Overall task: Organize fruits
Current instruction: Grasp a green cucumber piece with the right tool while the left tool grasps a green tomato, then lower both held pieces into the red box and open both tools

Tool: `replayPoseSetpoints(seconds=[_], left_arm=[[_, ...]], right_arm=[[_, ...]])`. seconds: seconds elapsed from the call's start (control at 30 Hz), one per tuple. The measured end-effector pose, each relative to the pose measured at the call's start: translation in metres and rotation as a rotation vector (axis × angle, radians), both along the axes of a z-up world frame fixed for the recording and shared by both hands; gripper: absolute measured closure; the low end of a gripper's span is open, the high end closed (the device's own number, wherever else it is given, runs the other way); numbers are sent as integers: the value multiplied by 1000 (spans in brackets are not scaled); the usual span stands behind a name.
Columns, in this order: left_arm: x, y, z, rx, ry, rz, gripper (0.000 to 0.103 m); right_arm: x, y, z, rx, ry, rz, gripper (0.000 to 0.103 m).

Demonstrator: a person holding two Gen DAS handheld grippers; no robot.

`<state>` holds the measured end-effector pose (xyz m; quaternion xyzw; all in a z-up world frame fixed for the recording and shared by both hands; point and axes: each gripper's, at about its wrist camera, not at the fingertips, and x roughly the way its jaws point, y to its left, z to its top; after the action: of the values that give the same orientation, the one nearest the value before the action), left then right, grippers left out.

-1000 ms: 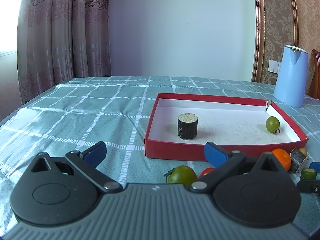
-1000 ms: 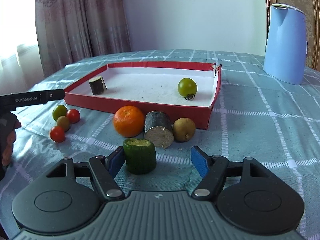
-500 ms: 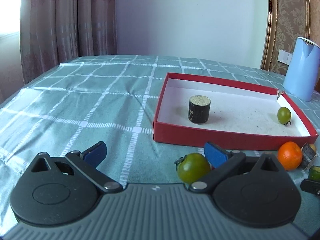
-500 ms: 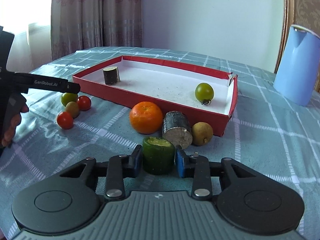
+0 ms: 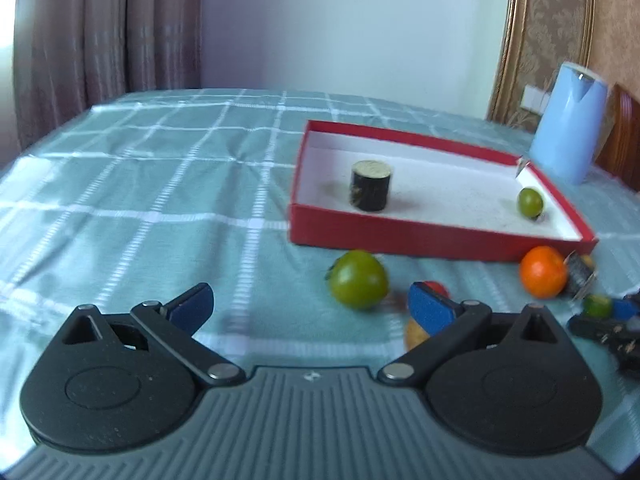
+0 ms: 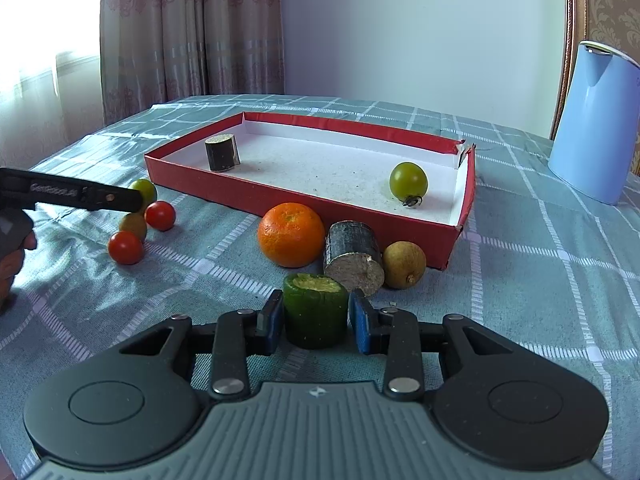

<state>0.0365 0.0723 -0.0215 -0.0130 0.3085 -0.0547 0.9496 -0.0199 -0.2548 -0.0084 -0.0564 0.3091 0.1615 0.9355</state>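
Left wrist view, left to right. The checked tablecloth [image 5: 160, 184] lies bare across the whole left half, running back to the curtain [image 5: 100, 28] at the table's far edge; this is the widest free room. The left gripper [image 5: 310, 308] hovers with its blue pads spread wide and nothing between them. A green tomato [image 5: 359, 279] sits on the cloth just ahead of its right pad, in front of the near wall of the red tray [image 5: 400, 236]. A red tomato and a yellowish fruit are partly hidden behind that pad.

Right wrist view, left to right. A person's hand [image 6: 12, 264] holds the other tool at the left border. Two red tomatoes [image 6: 125, 247] and a small green-yellow fruit [image 6: 134, 225] cluster near it, apart from the tray's left corner. The right gripper [image 6: 316, 318] has its pads pressed against both sides of an upright green cucumber piece [image 6: 315, 308], which stands on the cloth. Just beyond it an orange [image 6: 291, 235], a dark cylinder on its side [image 6: 353, 258] and a brown round fruit [image 6: 404, 265] crowd against the tray's near wall, the cylinder touching both neighbours. Free cloth opens to the right, up to the blue kettle [image 6: 596, 120].

Tray contents: a dark upright cylinder [image 6: 221, 153] near the left end, a green tomato with stem [image 6: 408, 181] near the right end; the white floor between them is open. The tray's far right corner is torn.
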Motion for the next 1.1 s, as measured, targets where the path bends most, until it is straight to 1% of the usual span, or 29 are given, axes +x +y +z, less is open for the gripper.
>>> replayPoseSetpoints(seconds=[0.07,0.13,0.27,0.3,0.33,0.4,0.43,0.5,0.57,0.63,0.7,0.77,0.87,1.1], left_arm=[[2,0,-2,29,11,4,2],[8,-3,-3,33,29,3,2],[20,-14,-2,53,33,-20,4],[23,-17,-3,57,37,-34,11],[24,-19,-3,53,38,-53,15],[21,-22,-3,53,23,-80,34],[19,-24,-3,52,16,-96,39],[15,-27,-3,43,2,-136,62],[12,-31,-3,46,-9,-168,72],[11,-33,-3,58,-16,-164,72],[12,-30,-3,34,-11,-162,73],[11,-26,-3,7,-8,-151,73],[7,-22,-2,3,-14,-123,73],[-5,-18,1,-8,-36,-112,73]], right_arm=[[0,0,0,1,0,0,69],[0,0,0,1,0,0,69],[0,0,0,0,0,0,69],[0,0,0,0,0,0,69],[0,0,0,1,1,0,69],[0,0,0,0,0,0,69],[0,0,0,-1,-1,0,69],[-1,0,0,1,-1,-1,69],[-1,0,0,2,0,0,69],[0,0,0,4,0,0,69],[0,-1,1,8,0,0,69],[-1,-1,1,11,-4,2,72],[-2,-2,1,21,-4,-6,72],[-8,-7,4,51,-36,-19,72]])
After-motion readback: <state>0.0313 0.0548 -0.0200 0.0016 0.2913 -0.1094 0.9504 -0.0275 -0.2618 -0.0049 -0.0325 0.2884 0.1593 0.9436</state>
